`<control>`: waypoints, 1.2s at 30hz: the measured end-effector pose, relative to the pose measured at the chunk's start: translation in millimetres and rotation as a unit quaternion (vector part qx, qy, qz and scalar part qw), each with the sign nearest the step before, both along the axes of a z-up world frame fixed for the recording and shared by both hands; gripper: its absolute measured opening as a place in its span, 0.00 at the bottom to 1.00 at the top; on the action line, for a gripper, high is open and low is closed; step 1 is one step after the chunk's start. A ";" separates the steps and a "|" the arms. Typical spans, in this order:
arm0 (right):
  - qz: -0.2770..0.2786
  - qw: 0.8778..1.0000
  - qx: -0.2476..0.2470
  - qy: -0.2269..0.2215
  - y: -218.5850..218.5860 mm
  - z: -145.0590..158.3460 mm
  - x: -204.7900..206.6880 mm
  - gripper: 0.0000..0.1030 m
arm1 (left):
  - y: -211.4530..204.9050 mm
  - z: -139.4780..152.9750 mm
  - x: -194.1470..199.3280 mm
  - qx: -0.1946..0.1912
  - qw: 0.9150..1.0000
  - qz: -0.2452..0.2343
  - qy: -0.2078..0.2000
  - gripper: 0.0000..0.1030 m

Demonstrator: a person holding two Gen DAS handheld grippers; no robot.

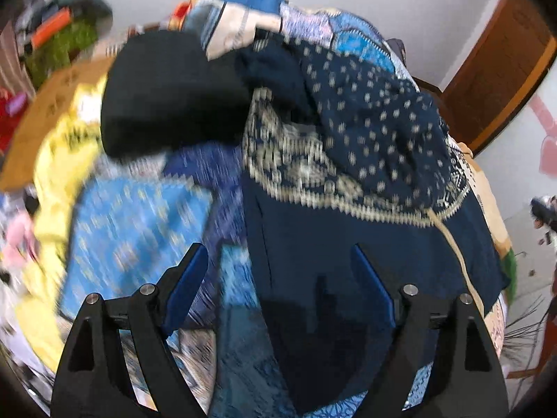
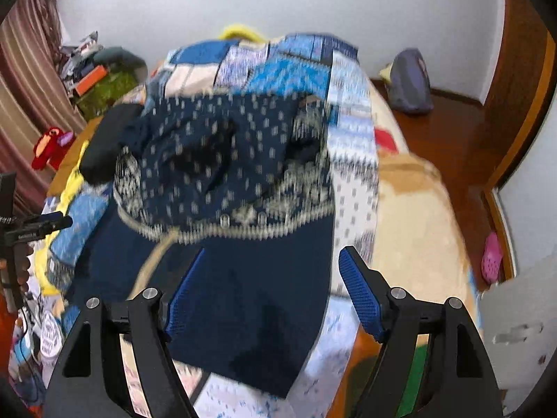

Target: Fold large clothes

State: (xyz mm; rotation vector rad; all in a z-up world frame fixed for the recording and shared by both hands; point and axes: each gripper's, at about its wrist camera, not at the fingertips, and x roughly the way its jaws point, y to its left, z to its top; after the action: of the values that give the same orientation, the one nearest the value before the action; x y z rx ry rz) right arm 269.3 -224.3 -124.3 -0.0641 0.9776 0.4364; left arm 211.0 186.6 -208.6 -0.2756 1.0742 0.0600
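A large navy garment (image 1: 348,230) with a cream patterned band and a dotted upper part lies on the bed; its dotted half is folded over the plain half. In the right wrist view the same garment (image 2: 243,271) spreads under the fingers. My left gripper (image 1: 278,254) hangs open above the plain navy cloth, nothing between its blue pads. My right gripper (image 2: 271,261) is open too, above the garment's near edge, holding nothing. The left gripper's tip (image 2: 52,223) shows at the left edge of the right wrist view.
A blue patchwork quilt (image 2: 278,69) covers the bed. A black cloth (image 1: 167,94) and yellow fabric (image 1: 62,160) lie at the left. A cluttered shelf (image 2: 94,73) and curtain stand at the back left, a purple bag (image 2: 410,83) on the wooden floor at the right.
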 end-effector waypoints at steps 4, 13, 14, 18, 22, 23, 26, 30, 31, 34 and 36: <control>-0.006 0.999 0.019 0.047 -8.2 -34.4 -8.7 0.72 | 1.1 -30.8 -13.3 -0.078 0.996 0.012 0.030 0.81; -0.045 0.988 0.057 0.140 -27.4 -97.3 -9.3 0.72 | -9.3 -70.9 -32.5 -0.146 0.987 0.021 0.061 0.81; -0.046 0.987 0.064 0.140 -28.2 -99.9 -9.6 0.72 | -10.4 -73.0 -34.0 -0.156 0.986 0.023 0.061 0.81; -0.038 0.989 0.078 0.120 -26.2 -98.5 -9.3 0.66 | -16.4 -77.1 -37.2 -0.191 0.980 0.027 0.051 0.80; -0.053 0.985 0.106 0.121 -30.5 -103.7 -0.1 0.49 | -24.6 -68.9 -34.1 -0.166 0.985 0.016 0.033 0.60; -0.058 0.985 0.111 0.122 -32.2 -104.3 2.5 0.36 | -26.5 -65.4 -33.2 -0.159 0.987 0.011 0.028 0.50; -0.071 0.978 0.135 0.141 -39.4 -105.6 10.3 0.12 | -29.8 -56.4 -30.2 -0.130 0.991 -0.009 0.016 0.23; -0.058 0.981 0.135 0.127 -38.8 -88.6 10.3 0.07 | -29.2 -40.9 -28.7 -0.123 0.992 -0.024 -0.004 0.12; -0.054 0.983 0.132 0.117 -37.4 -83.2 9.4 0.07 | -28.0 -35.5 -28.2 -0.126 0.992 -0.027 -0.011 0.12; -0.036 0.987 0.129 0.086 -30.8 -59.3 11.4 0.07 | -22.5 -13.2 -20.1 -0.144 0.988 -0.027 -0.041 0.11; -0.024 0.989 0.131 0.064 -25.1 -39.6 19.1 0.06 | -18.9 2.6 -12.6 -0.151 0.986 -0.028 -0.059 0.10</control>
State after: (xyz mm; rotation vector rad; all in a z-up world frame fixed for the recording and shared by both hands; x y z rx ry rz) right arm 288.4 -249.5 -163.9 0.2261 1.0387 0.5257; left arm 198.4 167.7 -206.1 -0.5163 0.9706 -0.1705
